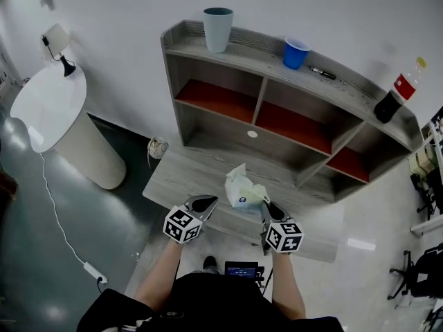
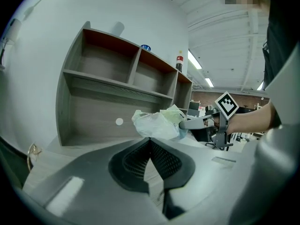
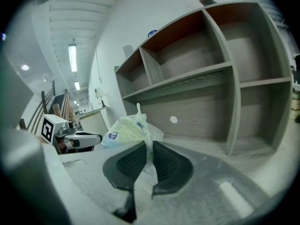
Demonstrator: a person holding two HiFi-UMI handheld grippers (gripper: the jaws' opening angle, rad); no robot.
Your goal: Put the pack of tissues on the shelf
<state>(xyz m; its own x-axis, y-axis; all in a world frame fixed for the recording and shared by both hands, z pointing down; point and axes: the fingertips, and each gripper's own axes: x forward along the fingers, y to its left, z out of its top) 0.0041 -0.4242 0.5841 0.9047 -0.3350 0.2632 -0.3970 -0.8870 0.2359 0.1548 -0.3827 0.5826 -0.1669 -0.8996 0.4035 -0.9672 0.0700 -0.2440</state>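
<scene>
Item: pack of tissues (image 1: 242,187), a soft pack in thin plastic wrap with a round blue label on one side.
Location: over the middle of the surface (image 1: 181,180), nearer its front edge than the shelf (image 1: 249,47), between the two claws. Whether it clears the surface cannot be told.
Right claw (image 3: 149,146): closed on the wrapper at the pack's near end.
Left claw (image 2: 150,142): closed with its tips together and nothing between them, near the pack but apart from it.
Long axis: runs from the right claw away toward the shelf, tilted upward.
Pointing: the loose, crumpled wrapper end faces the shelf's lower compartments; the pinched end faces the front edge.
Done: the pack is gripped.
Left to do: by my judgement, carry it to the shelf, set it on a board and release it. No compartment holds it yet.
</scene>
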